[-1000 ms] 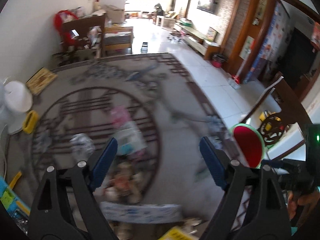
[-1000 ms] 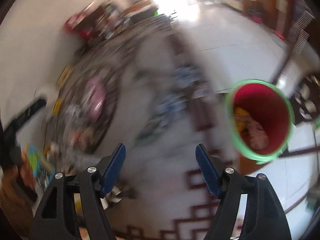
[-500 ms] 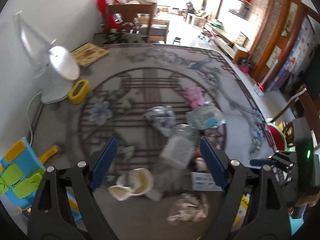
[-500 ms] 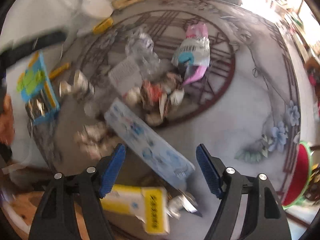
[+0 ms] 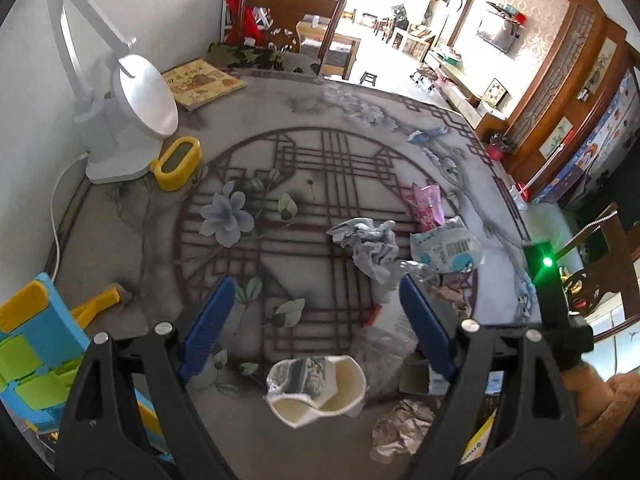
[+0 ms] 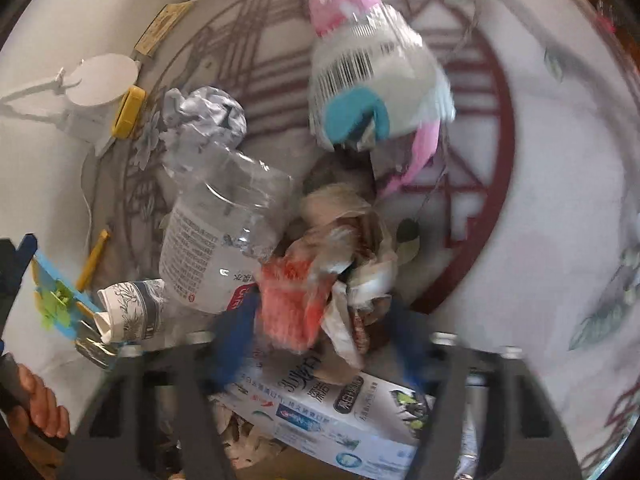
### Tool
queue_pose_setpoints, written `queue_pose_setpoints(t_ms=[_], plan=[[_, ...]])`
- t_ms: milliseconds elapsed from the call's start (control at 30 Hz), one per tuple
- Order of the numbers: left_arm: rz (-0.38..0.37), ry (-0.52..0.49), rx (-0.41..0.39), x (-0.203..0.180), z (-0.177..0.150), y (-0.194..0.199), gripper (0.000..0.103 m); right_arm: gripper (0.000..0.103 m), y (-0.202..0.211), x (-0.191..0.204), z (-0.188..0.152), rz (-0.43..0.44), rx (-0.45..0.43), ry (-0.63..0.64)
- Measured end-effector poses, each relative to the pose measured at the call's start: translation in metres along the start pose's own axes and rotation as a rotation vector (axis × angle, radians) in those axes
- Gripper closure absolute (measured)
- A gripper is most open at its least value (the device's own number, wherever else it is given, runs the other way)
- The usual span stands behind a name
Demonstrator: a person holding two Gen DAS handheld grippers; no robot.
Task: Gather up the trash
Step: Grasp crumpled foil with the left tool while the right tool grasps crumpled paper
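Note:
Trash lies in a pile on the patterned carpet (image 5: 320, 152). My left gripper (image 5: 316, 320) is open and hovers just behind a crushed paper cup (image 5: 316, 388); crumpled grey paper (image 5: 368, 244) and a white-and-blue bag (image 5: 444, 248) lie beyond it. My right gripper (image 6: 320, 340) is low over the pile with its jaws closing. An orange-red wrapper (image 6: 292, 304) and brownish crumpled wrappers (image 6: 352, 216) sit between its blurred fingers, and the right pad still stands clear of them. A clear plastic bottle (image 6: 216, 232) lies to the left and a toothpaste box (image 6: 328, 412) just below.
A white desk lamp (image 5: 120, 120), a yellow case (image 5: 176, 160) and a book (image 5: 204, 84) stand at the carpet's far left. A blue-and-green toy (image 5: 32, 360) is near left. A wooden chair (image 5: 296, 20) stands beyond. A hand (image 6: 40, 408) shows at the lower left.
Both views swung from the red bin and bare carpet to the trash pile. The right gripper sank close to the wrappers and its jaws narrowed. The left gripper stayed open.

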State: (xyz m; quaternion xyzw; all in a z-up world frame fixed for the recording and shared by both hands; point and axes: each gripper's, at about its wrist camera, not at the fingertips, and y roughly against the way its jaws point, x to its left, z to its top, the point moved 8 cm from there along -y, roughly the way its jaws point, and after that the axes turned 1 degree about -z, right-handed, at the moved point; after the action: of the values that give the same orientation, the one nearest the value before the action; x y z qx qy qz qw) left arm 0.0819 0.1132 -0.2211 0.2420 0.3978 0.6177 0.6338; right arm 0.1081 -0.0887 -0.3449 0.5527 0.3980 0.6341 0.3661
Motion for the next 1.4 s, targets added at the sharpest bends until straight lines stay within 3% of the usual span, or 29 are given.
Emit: queue_pose_setpoints(t_ms=[67, 200, 433, 733, 800, 867, 900, 1000, 1400], plan=[[-0.018, 0.019, 0.029, 0.0, 0.005, -0.011, 0.021, 0.066, 0.009, -0.004, 0.003, 0.031, -0.03, -0.023], [-0.09, 0.022, 0.07, -0.02, 0.021, -0.038, 0.021, 0.067, 0.04, -0.011, 0.006, 0.012, -0.122, -0.025], [-0.107, 0.012, 0.157, -0.055, 0.033, -0.094, 0.021, 0.067, 0.088, -0.017, 0.007, 0.02, -0.243, -0.06], [-0.039, 0.03, 0.241, -0.055, 0.024, -0.144, 0.022, 0.065, 0.091, -0.025, -0.002, 0.04, -0.232, -0.082], [-0.04, 0.048, 0.259, -0.053, 0.021, -0.151, 0.032, 0.065, 0.092, -0.023, -0.002, 0.045, -0.232, -0.079], [-0.064, 0.073, 0.279, -0.052, 0.018, -0.156, 0.055, 0.065, 0.094, -0.022, -0.002, 0.05, -0.241, -0.076], [-0.079, 0.088, 0.282, -0.052, 0.017, -0.157, 0.058, 0.065, 0.096, -0.021, -0.002, 0.053, -0.245, -0.073], [-0.098, 0.095, 0.253, -0.052, 0.018, -0.147, 0.067, 0.064, 0.096, -0.019, -0.002, 0.052, -0.242, -0.049], [-0.064, -0.007, 0.012, -0.066, 0.032, -0.045, 0.068, 0.064, 0.134, -0.004, -0.001, 0.024, -0.369, 0.039]])
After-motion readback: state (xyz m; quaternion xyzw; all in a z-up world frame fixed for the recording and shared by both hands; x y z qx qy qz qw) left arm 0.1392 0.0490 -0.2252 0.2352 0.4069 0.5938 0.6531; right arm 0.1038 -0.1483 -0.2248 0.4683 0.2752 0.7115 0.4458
